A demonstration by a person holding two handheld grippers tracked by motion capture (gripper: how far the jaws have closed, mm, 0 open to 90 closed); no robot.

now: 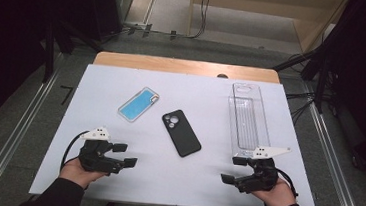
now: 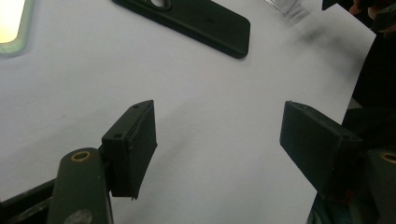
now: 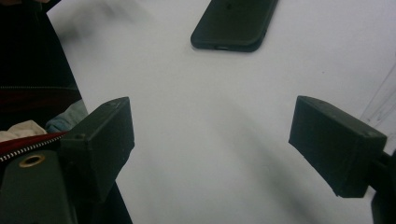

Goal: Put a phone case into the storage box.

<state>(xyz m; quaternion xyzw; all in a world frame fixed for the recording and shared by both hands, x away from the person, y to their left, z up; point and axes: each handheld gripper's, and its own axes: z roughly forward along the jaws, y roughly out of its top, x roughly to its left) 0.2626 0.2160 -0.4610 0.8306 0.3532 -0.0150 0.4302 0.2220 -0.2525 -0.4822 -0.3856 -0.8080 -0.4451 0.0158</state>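
On the white table top nothing is held yet, so the step in hand looks like a first reach, most likely for the black phone in its matte case lying flat, camera side up, in the middle, between the two grippers and well apart from both; to do it well, I would bring one gripper in low and level, jaws straddling the phone's narrow width, and pinch the long edges rather than the slick flat back, since a thin slab like that is apt to skid on the smooth sheet.

From the left: the left gripper rests near the front left of the table, held in a hand that comes up from the near edge, its jaws set apart with only bare table between them, pointing inward toward the middle; beyond it lies a translucent light-blue phone case, then the black phone; at the right stands a long clear plastic tray, its near end just beside the right gripper, whose jaws likewise stand apart and empty, aimed leftward.
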